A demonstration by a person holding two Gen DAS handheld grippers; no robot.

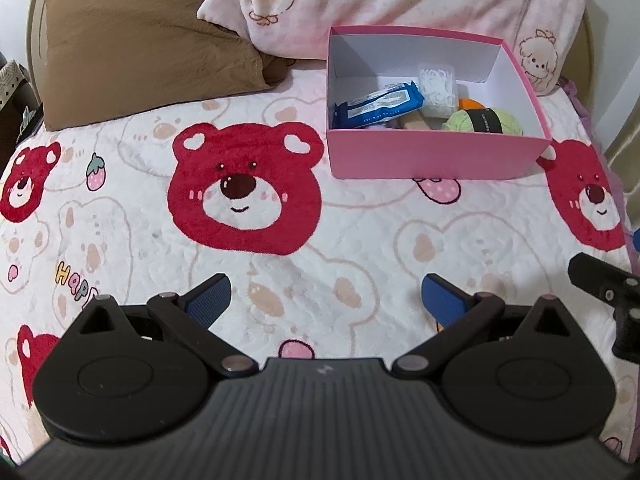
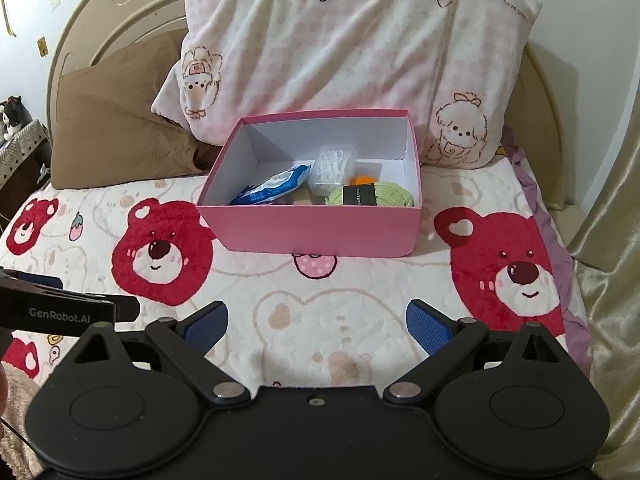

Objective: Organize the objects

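Left tongs (image 1: 326, 300) spread wide over the bedspread (image 1: 340, 240), blue pads (image 1: 208, 300) far apart, nothing between them. Right tongs (image 2: 317, 326) likewise gaping, blue pads (image 2: 426, 328) well apart, gripping nothing. Both low above the bed, near its foot end, pointing toward the headboard (image 2: 120, 12).

Pink box (image 2: 320, 232) open on the bed, set ahead of both tongs and well apart from them, back edge just in front of the pink cartoon pillow (image 2: 352, 52). From the left wrist view, off to the right of centre; from the right wrist view, nearly straight ahead.

Inside the box, all crowded toward the near wall: blue wipes packet (image 2: 276, 190) at the left, tilted; clear tub of cotton swabs (image 2: 334, 170) in the middle, leaning; ball of light green yarn (image 2: 390, 198) with a black paper band at the right; something orange (image 2: 364, 180) half hidden behind the yarn; a pale tan item (image 1: 414, 123) low against the near wall, too covered to name.

Brown pillow (image 1: 148, 52) left of the pink one, touching it. Bedspread printed with red bear faces (image 1: 244, 188). Edge of the other gripper visible at the side of each view.
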